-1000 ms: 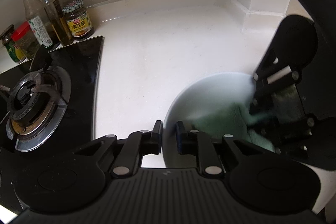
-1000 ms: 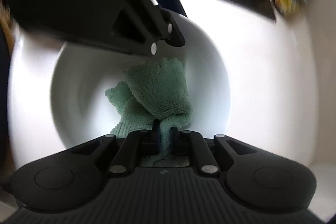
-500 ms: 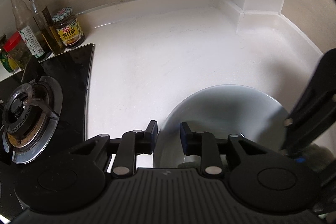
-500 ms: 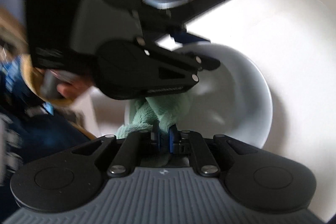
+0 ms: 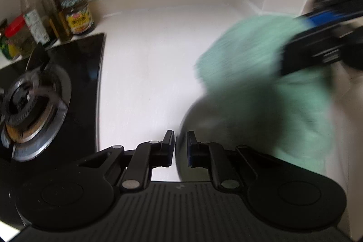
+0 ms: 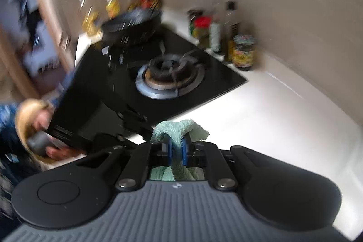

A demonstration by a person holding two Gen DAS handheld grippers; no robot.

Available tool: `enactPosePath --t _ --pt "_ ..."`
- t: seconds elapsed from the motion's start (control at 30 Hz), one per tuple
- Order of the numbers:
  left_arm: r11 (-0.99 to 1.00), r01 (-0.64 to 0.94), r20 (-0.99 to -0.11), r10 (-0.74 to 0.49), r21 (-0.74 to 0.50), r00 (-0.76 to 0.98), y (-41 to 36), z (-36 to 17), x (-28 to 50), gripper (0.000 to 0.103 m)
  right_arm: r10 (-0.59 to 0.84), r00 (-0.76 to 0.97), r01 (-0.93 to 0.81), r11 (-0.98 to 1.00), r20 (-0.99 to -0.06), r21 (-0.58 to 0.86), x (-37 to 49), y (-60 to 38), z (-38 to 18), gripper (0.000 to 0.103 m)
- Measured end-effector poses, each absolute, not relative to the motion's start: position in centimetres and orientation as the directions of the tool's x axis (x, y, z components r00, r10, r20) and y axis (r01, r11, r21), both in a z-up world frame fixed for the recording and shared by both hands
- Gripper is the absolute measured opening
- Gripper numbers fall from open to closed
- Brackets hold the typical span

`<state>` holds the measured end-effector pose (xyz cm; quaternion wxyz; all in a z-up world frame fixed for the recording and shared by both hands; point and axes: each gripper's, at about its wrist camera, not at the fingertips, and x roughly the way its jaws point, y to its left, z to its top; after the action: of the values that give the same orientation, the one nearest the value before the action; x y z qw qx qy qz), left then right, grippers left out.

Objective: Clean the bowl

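Lifted out of the bowl (image 5: 192, 115) since a second ago, the green cloth (image 5: 261, 56) hangs above it, clamped in the right gripper (image 6: 176, 147). Bowl sits near the countertop's (image 5: 147, 60) front edge, its rim between the left gripper's (image 5: 180, 146) slightly parted fingers, directly below the cloth.

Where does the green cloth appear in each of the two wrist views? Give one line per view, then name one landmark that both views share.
Left wrist view: the green cloth fills the right side as a blurred mass, held by the right gripper.
Right wrist view: the cloth sits at bottom centre, clamped between that gripper's jaws.
Shared landmark: the gas burner, with the sauce jar behind it.
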<state>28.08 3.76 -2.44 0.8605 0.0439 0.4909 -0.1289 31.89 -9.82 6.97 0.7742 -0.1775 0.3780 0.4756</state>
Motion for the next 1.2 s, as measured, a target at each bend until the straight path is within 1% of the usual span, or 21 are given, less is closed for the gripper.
enactPosePath --t 0.1,0.13,0.17,0.3,0.37,0.5,0.63,0.7,0.8,0.87,0.9,0.97,1.07,1.13,1.17,1.2 --pt "0.966 0.240 -0.873 -0.200 -0.099 0.444 4.2 -3.5 27.7 0.009 0.507 0.225 -0.945 0.323 -0.832 -0.058 31.6 -6.6 4.1 0.007" --pt "0.966 0.237 -0.873 -0.202 -0.103 0.444 4.2 -3.6 27.6 0.009 0.473 0.217 -0.964 0.240 -0.854 -0.112 31.3 -5.5 3.0 0.007" --pt "0.967 0.233 -0.871 -0.201 -0.103 0.448 4.2 -3.8 27.4 0.009 0.456 0.221 -0.969 0.199 -0.862 -0.144 31.0 -5.1 2.5 0.007" --pt "0.969 0.228 -0.873 -0.191 -0.095 0.449 4.3 -3.7 27.3 0.009 0.387 0.325 -0.937 0.011 -0.863 -0.348 29.1 -3.6 0.5 0.006" --pt "0.969 0.232 -0.873 -0.187 -0.088 0.450 4.4 -3.7 27.3 0.011 0.369 0.365 -0.918 -0.013 -0.855 -0.397 28.5 -3.5 0.2 0.005" --pt "0.968 0.241 -0.874 -0.179 -0.073 0.453 4.3 -3.6 27.2 0.013 0.261 0.470 -0.860 -0.079 -0.843 -0.504 27.9 -3.6 -1.1 0.005" --pt "0.967 0.251 -0.875 -0.165 -0.052 0.455 4.0 -3.6 27.2 0.014 0.175 0.524 -0.818 -0.170 -0.834 -0.549 27.1 -4.0 -2.8 0.005" --pt "0.967 0.247 -0.876 -0.168 -0.058 0.451 4.0 -3.6 27.3 0.013 0.186 0.508 -0.832 -0.144 -0.841 -0.535 27.0 -4.4 -2.2 0.006" --pt "0.969 0.242 -0.879 -0.163 -0.057 0.448 3.9 -3.7 27.5 0.012 0.205 0.486 -0.852 -0.105 -0.850 -0.512 26.8 -5.1 -1.2 0.010" --pt "0.969 0.240 -0.880 -0.161 -0.056 0.447 3.9 -3.7 27.6 0.012 0.222 0.465 -0.868 -0.077 -0.857 -0.491 26.6 -5.5 -0.5 0.022" --pt "0.970 0.238 -0.880 -0.161 -0.057 0.447 3.9 -3.7 27.6 0.011 0.249 0.435 -0.885 -0.059 -0.866 -0.461 26.5 -5.7 0.3 0.025" --pt "0.970 0.234 -0.880 -0.161 -0.058 0.447 3.9 -3.7 27.6 0.011 0.298 0.413 -0.891 -0.062 -0.861 -0.449 26.0 -5.9 1.4 0.025" --pt "0.971 0.230 -0.879 -0.159 -0.058 0.449 4.0 -3.8 27.7 0.011 0.336 0.435 -0.869 -0.085 -0.835 -0.487 25.6 -5.4 1.4 0.025" --pt "0.972 0.230 -0.879 -0.159 -0.058 0.449 4.0 -3.8 27.7 0.011 0.334 0.457 -0.843 -0.133 -0.824 -0.521 25.8 -4.5 -0.4 0.023" --pt "0.972 0.229 -0.879 -0.160 -0.059 0.449 4.0 -3.8 27.7 0.011 0.333 0.467 -0.827 -0.163 -0.819 -0.537 26.0 -4.3 -1.3 0.011" --pt "0.972 0.229 -0.879 -0.159 -0.059 0.450 4.0 -3.9 27.7 0.011 0.333 0.477 -0.812 -0.188 -0.813 -0.553 26.1 -4.1 -2.1 0.002"
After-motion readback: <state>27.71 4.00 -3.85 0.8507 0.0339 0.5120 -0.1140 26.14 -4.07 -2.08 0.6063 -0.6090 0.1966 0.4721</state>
